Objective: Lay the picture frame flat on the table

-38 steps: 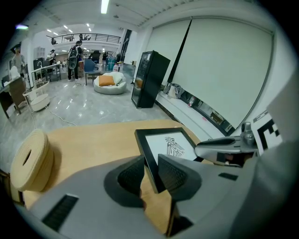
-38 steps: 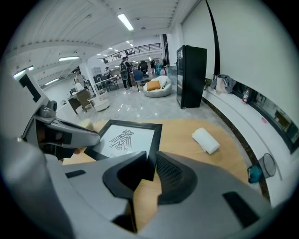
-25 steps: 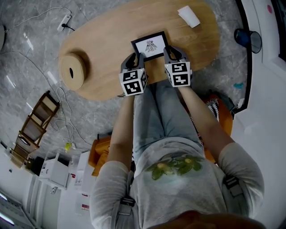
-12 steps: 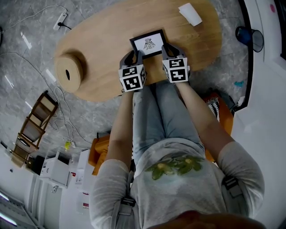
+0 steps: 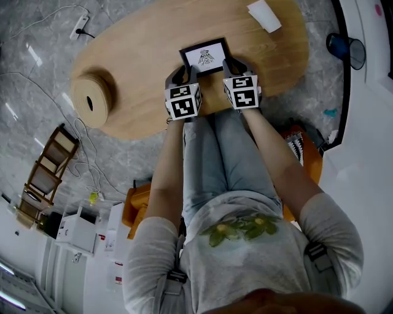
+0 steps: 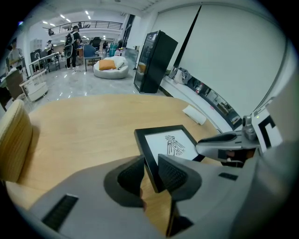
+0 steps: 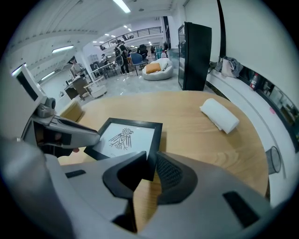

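Observation:
A black picture frame (image 5: 206,56) with a white bird print lies low over the oval wooden table (image 5: 141,67), print side up; whether it rests on the wood I cannot tell. My left gripper (image 5: 182,76) is shut on the frame's near left corner. In the left gripper view the black edge (image 6: 170,144) runs between the ribbed pads of the left gripper (image 6: 150,170). My right gripper (image 5: 235,66) is shut on the near right corner. The right gripper view shows the frame (image 7: 126,138) pinched in the right gripper (image 7: 150,170).
A white folded cloth (image 5: 264,15) lies at the table's far right. A round wooden block (image 5: 92,101) sits at its left end. Around the table are a power strip (image 5: 78,27) with cables, a wooden chair (image 5: 46,175) and a blue bin (image 5: 344,49).
Both grippers and the frame have drifted slightly farther out over the table. Both grips look unchanged.

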